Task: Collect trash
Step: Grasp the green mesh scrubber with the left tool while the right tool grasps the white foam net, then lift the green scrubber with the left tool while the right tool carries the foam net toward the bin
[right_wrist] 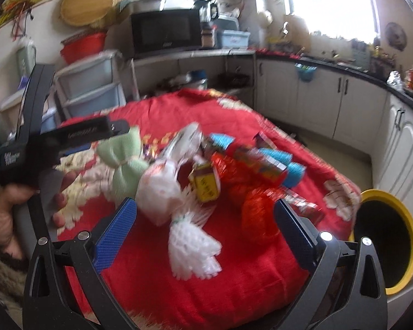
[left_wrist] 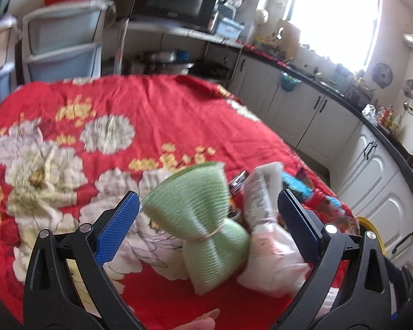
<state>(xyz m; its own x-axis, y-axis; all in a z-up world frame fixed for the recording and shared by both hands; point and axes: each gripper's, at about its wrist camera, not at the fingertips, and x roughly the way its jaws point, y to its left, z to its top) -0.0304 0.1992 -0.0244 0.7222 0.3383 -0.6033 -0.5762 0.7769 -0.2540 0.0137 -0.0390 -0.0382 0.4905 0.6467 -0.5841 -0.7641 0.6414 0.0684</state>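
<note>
Both the left gripper (left_wrist: 208,214) and right gripper (right_wrist: 205,227) gape wide, holding nothing. Trash is uncollected: a green foam net (left_wrist: 203,214) between the left jaws, a white foam net (right_wrist: 192,250) at the right's 12 o'clock, wrappers (right_wrist: 261,165) beyond. The yellow-rimmed bin (right_wrist: 385,247) at 3 o'clock looks empty.

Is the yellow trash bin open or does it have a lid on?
Open. The round yellow-rimmed bin shows a dark mouth with no lid; whether anything lies inside cannot be told.

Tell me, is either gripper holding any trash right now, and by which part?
Nothing is held. The left gripper and the right gripper both have jaws spread open, apart from the trash.
</note>
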